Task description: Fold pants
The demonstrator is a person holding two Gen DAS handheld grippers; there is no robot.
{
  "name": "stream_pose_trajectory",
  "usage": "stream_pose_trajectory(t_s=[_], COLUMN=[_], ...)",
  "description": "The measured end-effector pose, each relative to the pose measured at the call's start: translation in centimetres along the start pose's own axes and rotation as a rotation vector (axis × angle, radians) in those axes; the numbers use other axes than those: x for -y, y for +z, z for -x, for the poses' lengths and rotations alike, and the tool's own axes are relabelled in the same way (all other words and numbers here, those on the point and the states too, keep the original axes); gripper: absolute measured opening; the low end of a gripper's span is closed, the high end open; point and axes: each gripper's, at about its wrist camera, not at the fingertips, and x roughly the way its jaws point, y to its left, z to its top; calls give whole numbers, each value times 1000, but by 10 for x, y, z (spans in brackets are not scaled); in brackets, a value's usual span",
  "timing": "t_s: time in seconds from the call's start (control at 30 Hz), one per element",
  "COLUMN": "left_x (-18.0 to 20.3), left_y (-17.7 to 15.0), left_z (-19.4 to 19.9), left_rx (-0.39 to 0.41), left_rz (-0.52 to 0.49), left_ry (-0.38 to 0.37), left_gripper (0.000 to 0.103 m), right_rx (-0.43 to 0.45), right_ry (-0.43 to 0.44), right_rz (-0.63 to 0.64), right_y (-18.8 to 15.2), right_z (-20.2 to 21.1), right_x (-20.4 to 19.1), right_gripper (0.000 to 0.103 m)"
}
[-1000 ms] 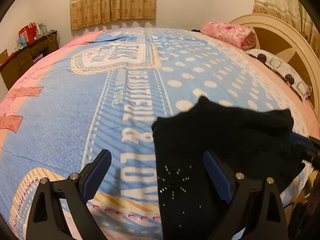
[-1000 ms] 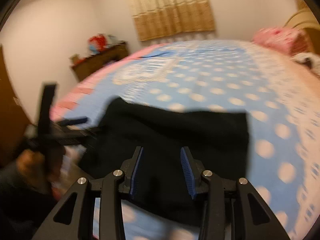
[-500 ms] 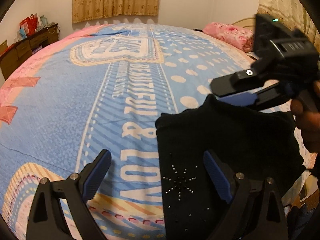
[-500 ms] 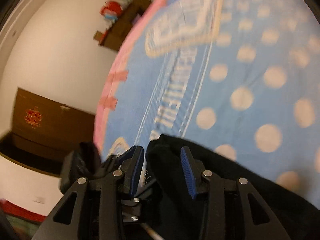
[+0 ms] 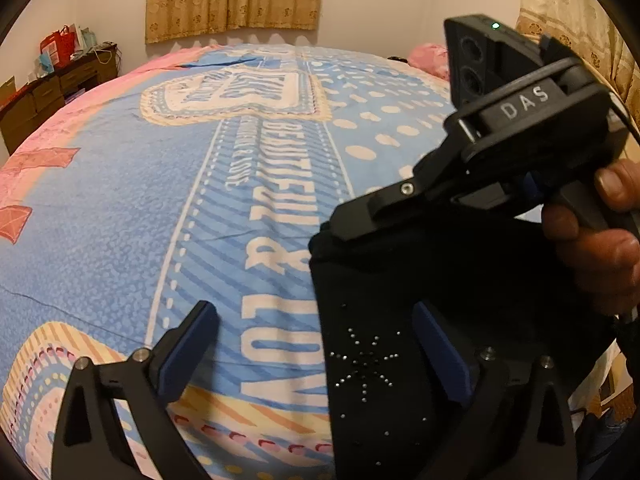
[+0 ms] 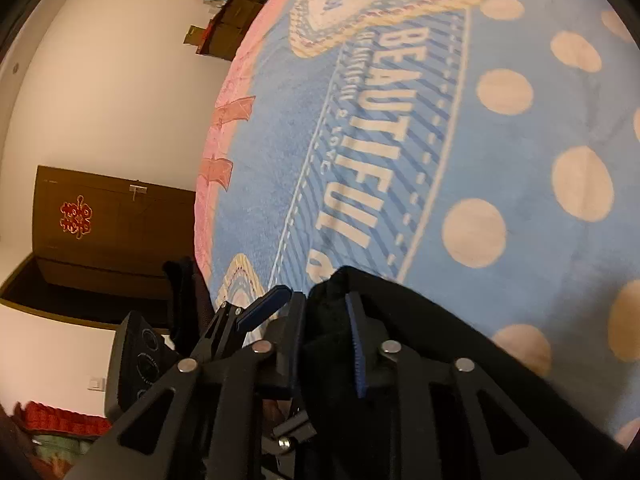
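Folded black pants with a rhinestone star lie on the near right of the blue bedspread. My left gripper hovers open and wide over their left edge, one finger above the bedspread, the other above the pants, touching nothing. My right gripper, held by a hand, reaches in from the right to the pants' far left corner. In the right wrist view its jaws are closing, with a bunch of black pants fabric pinched between the pads. A blue pad of the left gripper's finger shows just beside it.
The bedspread stretches far to the left and back. A pink blanket lies at the head end by the curtain. A wooden dresser stands by the far left wall, and a brown cabinet beyond the bed's side.
The right gripper swung in from the right side of the pants to their far left corner, tilted, and narrowed its jaws onto the fabric. The left gripper stayed put.
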Motion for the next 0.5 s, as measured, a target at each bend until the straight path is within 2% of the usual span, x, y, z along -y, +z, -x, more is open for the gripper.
stream_pose_trajectory(t_s=[0.13, 0.33, 0.37, 0.43, 0.5], left_x=[0, 2, 2, 2, 1], left_y=[0, -1, -2, -2, 0], left_z=[0, 0, 0, 0, 0], left_rx=[4, 6, 9, 10, 3], left_rz=[-1, -14, -17, -15, -8], left_ry=[0, 7, 10, 10, 3], left_gripper=[102, 103, 103, 103, 103], right_rx=[112, 184, 213, 268, 288], right_ry=[-43, -63, -90, -78, -84], right_rz=[21, -27, -38, -106, -98], right_y=[2, 11, 13, 19, 18], right_z=[15, 22, 26, 39, 50], right_x=[0, 23, 30, 50, 52], right_gripper=[8, 7, 0, 0, 0])
